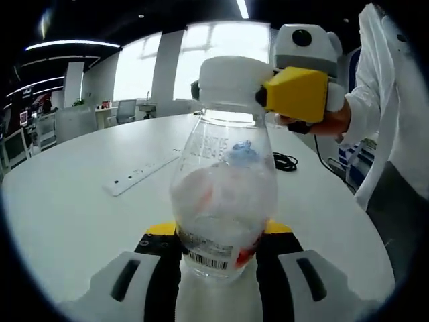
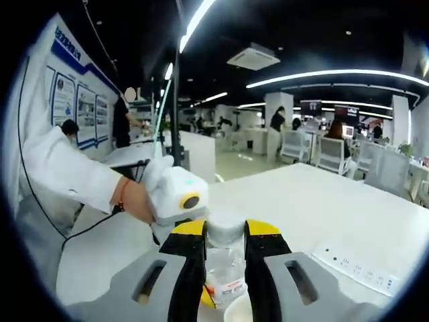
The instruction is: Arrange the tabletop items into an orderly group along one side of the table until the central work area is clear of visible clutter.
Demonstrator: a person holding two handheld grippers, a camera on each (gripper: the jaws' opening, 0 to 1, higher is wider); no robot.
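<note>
1. A clear bottle (image 1: 224, 201) is seen upright on the white bench (image 1: 80, 208), near the bench edge closest to the person (image 1: 392, 121)
2. The left gripper (image 1: 221, 258) is set low at the bottle's base, its jaws clamped on the lower body just above the barcode label; this hold is judged to steady the bottle
3. The right gripper (image 2: 224, 258) is placed at the top, its jaws closed on the white cap (image 1: 231, 84), as is seen in both views
4. With base and cap held at once, the step in hand is judged to be either twisting the cap or a two-handed lift toward one side of the bench; which of these cannot be told
5. A white power strip (image 1: 137, 176) is seen lying flat further in on the bench, apart from the bottle, and a black cable (image 1: 285, 161) lies coiled toward the far edge; both are judged yet to be grouped
</note>
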